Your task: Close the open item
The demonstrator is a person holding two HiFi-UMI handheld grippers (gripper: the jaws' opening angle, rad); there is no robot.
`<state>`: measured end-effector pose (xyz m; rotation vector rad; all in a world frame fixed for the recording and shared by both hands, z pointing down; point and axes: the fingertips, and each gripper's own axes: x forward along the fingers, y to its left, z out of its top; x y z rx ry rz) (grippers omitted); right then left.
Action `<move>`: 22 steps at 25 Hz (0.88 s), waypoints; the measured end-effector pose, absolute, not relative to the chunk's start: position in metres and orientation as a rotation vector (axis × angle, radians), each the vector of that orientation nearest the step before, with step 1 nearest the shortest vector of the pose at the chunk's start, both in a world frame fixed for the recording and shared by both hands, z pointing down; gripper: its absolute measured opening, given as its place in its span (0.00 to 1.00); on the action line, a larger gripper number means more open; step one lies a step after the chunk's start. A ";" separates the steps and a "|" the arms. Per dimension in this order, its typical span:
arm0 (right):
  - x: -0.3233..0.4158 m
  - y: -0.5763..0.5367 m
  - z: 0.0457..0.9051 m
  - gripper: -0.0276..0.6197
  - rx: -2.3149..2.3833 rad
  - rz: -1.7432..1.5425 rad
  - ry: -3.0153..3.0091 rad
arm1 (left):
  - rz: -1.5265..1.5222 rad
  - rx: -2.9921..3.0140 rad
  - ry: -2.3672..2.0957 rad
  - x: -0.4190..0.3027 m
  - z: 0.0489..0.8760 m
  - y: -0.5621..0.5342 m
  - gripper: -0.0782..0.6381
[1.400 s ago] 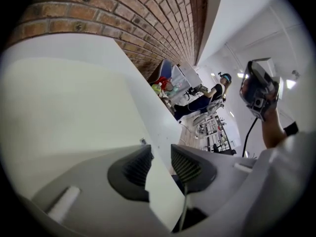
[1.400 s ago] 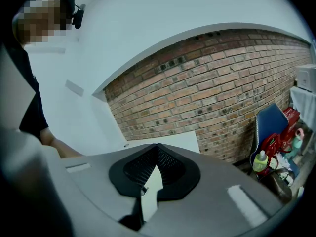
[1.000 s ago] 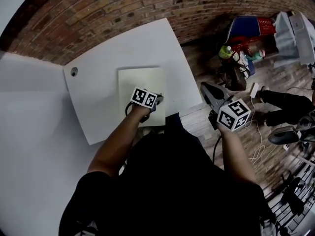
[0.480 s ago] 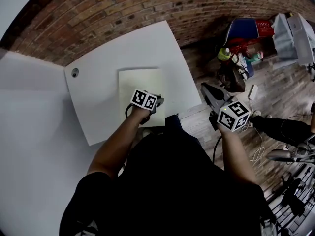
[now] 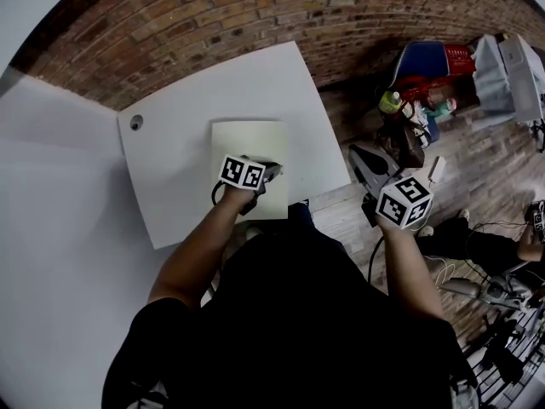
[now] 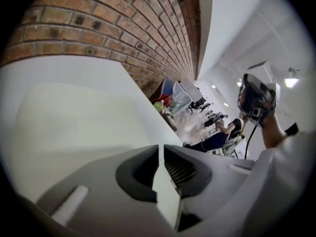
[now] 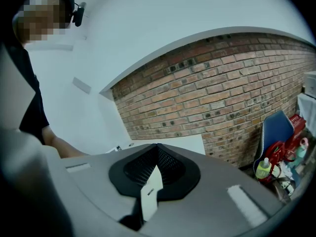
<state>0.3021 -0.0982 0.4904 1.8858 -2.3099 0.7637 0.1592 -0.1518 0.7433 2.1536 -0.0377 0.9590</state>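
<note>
A flat pale yellow-green item [image 5: 247,139] lies on the white table [image 5: 187,100], and it looks closed and flat from above. My left gripper [image 5: 272,171] hovers low over the item's near right part. In the left gripper view the item [image 6: 74,127] spreads to the left of the left gripper [image 6: 159,149], whose jaws stand almost together with a thin slit. I see nothing held in it. My right gripper [image 5: 355,152] hangs off the table's right side above the wooden floor. Its jaws meet at the tip [image 7: 157,147] with nothing in them.
A brick wall [image 5: 255,7] runs behind the table. The table has a small round hole [image 5: 136,123] at its left. On the floor at right stand a blue chair [image 5: 426,54] with a red bag, a green bottle [image 5: 390,102], cables and a seated person [image 5: 477,245].
My left gripper has edged slightly left over the pale item. The right gripper has barely moved. The person at the right has shifted position.
</note>
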 end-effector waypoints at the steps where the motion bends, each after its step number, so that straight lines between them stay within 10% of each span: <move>1: 0.300 -0.099 0.489 0.05 1.880 0.759 -2.314 | 0.932 2.158 -0.053 0.157 0.738 -0.157 0.15; 22: 0.259 -0.138 0.456 0.05 1.746 0.619 -2.401 | 0.262 2.542 -0.488 0.069 0.531 -0.290 0.11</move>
